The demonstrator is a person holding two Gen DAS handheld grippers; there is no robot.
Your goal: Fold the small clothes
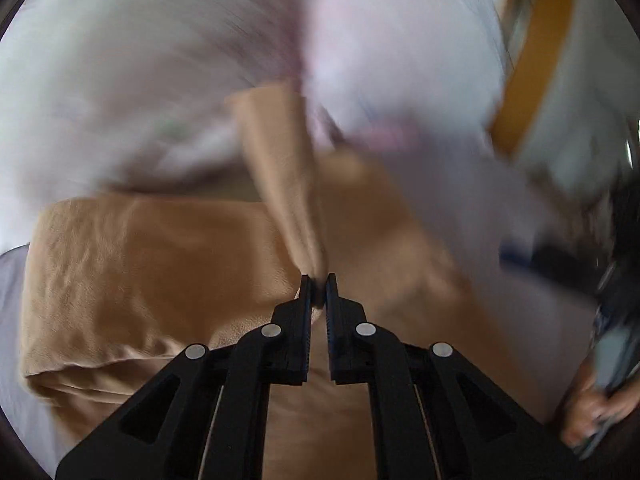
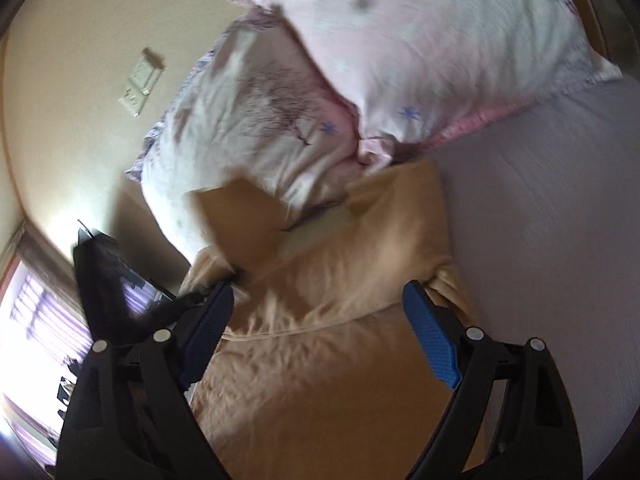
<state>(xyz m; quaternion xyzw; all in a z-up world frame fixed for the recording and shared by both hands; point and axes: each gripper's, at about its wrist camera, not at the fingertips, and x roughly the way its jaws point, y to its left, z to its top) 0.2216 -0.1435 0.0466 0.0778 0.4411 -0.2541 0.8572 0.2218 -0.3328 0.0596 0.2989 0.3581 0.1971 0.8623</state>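
A tan garment (image 1: 152, 264) lies spread on the pale bed sheet (image 2: 552, 216). My left gripper (image 1: 319, 280) is shut on a narrow part of the tan garment and holds that strip lifted above the rest. In the right wrist view the same tan garment (image 2: 328, 344) fills the middle, with a lifted flap at its far left. My right gripper (image 2: 318, 300) is open and empty, its blue-padded fingers (image 2: 430, 332) hovering just over the garment. The left gripper also shows in the right wrist view (image 2: 236, 276), pinching the flap.
Two pale pink patterned pillows (image 2: 420, 52) lie beyond the garment at the head of the bed. A wall with a switch plate (image 2: 140, 84) is behind them. A wooden bed frame (image 1: 536, 56) shows at the upper right. A window (image 2: 36, 320) is at the left.
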